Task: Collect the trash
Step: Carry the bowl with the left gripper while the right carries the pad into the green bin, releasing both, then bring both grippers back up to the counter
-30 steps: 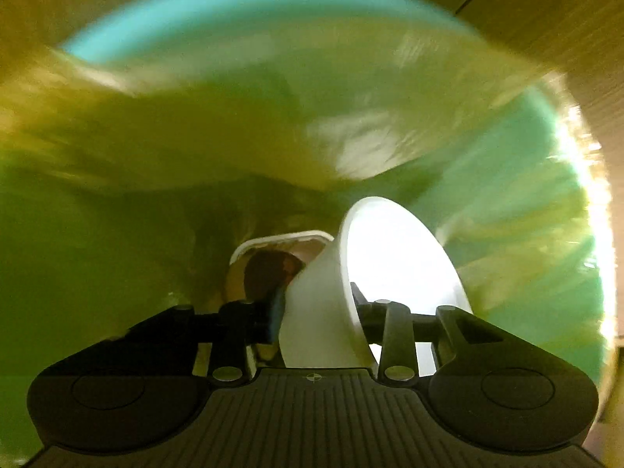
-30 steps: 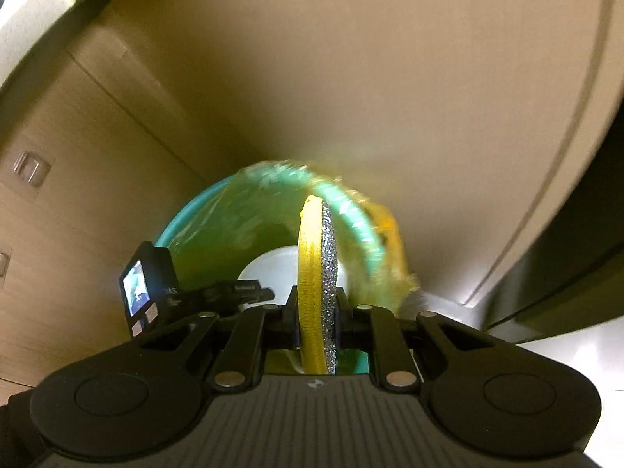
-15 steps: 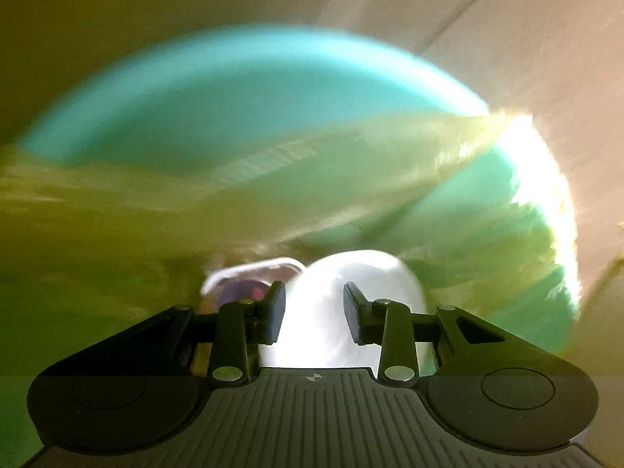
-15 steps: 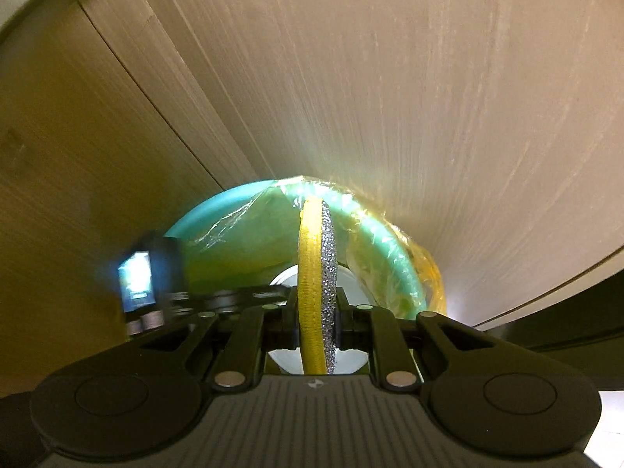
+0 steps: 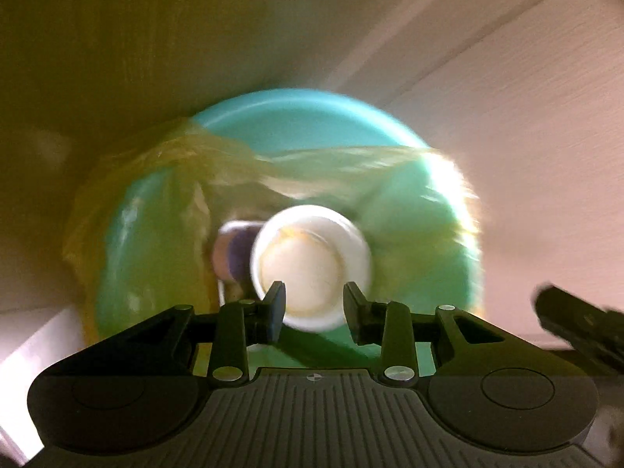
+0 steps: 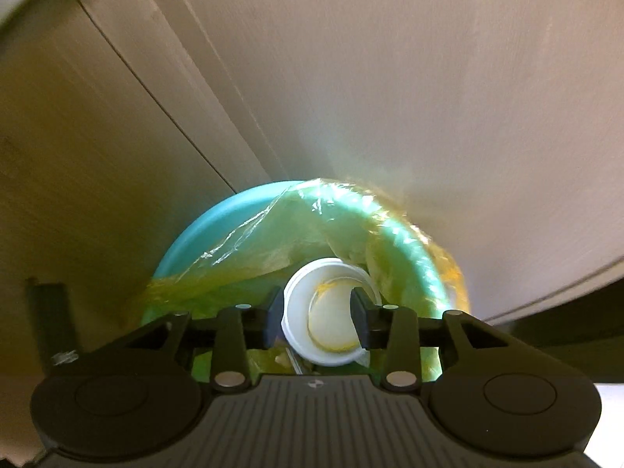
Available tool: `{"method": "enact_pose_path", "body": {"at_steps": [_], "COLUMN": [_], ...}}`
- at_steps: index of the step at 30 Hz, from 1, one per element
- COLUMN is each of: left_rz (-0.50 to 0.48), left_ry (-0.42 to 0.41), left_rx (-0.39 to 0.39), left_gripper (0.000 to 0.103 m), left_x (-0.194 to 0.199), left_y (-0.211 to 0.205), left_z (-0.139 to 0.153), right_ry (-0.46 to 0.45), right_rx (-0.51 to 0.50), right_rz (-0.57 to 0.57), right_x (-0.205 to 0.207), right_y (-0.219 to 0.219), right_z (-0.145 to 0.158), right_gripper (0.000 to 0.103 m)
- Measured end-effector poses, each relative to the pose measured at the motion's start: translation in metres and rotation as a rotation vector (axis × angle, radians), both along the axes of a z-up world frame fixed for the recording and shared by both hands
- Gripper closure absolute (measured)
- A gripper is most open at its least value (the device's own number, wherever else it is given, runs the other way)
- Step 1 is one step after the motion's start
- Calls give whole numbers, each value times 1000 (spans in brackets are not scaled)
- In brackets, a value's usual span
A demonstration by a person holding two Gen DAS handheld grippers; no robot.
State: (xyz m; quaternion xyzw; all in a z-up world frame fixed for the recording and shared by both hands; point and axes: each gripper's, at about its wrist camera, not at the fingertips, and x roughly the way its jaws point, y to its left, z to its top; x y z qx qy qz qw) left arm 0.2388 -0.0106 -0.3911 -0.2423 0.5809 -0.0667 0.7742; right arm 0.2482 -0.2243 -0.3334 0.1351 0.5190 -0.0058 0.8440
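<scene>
Below both of my grippers the pale wood-grain cabinet panels [image 6: 390, 97] fill most of the view, closing in behind the bin and to either side, with a dark seam running down at the left in the right wrist view. Against them stands the turquoise trash bin [image 5: 296, 117], round-mouthed, with a yellowish plastic liner [image 6: 273, 249] draped loosely over its rim; the liner sags across the opening on the near-left side and bunches over the far-right rim, so only part of the mouth is clear. Down inside lies a white cup [image 5: 310, 265], mouth turned up towards me, with yellowish smears inside. Just beside it to the left is a smaller rounded container with something purplish in it [image 5: 234, 253], too blurred for me to name. My left gripper [image 5: 314, 310] hangs above the bin with its jaws apart and nothing between them, the cup showing well below the gap. My right gripper [image 6: 318, 312] has just been opening; its jaws stand apart and bare above the cup. At the right edge of the left wrist view a dark shape [image 5: 581, 331] pokes in, probably my other gripper.
</scene>
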Motion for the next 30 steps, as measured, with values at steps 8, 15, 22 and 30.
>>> {"method": "enact_pose_path", "body": {"at_steps": [8,15,22,30], "left_rz": [-176,-159,43,249], "left_ry": [-155,-330,-522,-515], "left_rx": [75,113,80,132], "left_gripper": [67,67,67,68], "left_x": [-25,-26,-24,-12], "left_y": [-21,-6,80,189], "left_z": [164,279,334,319], "right_ry": [-39,-159,-293,-424], "right_rx": [10,-12,15,1], "right_rz": [-31,53,143,358], "right_x": [-39,-64,-46,13], "right_y": [-24,-9,38,136], "right_z": [98,186,258,330], "right_gripper": [61,49,48,36]}}
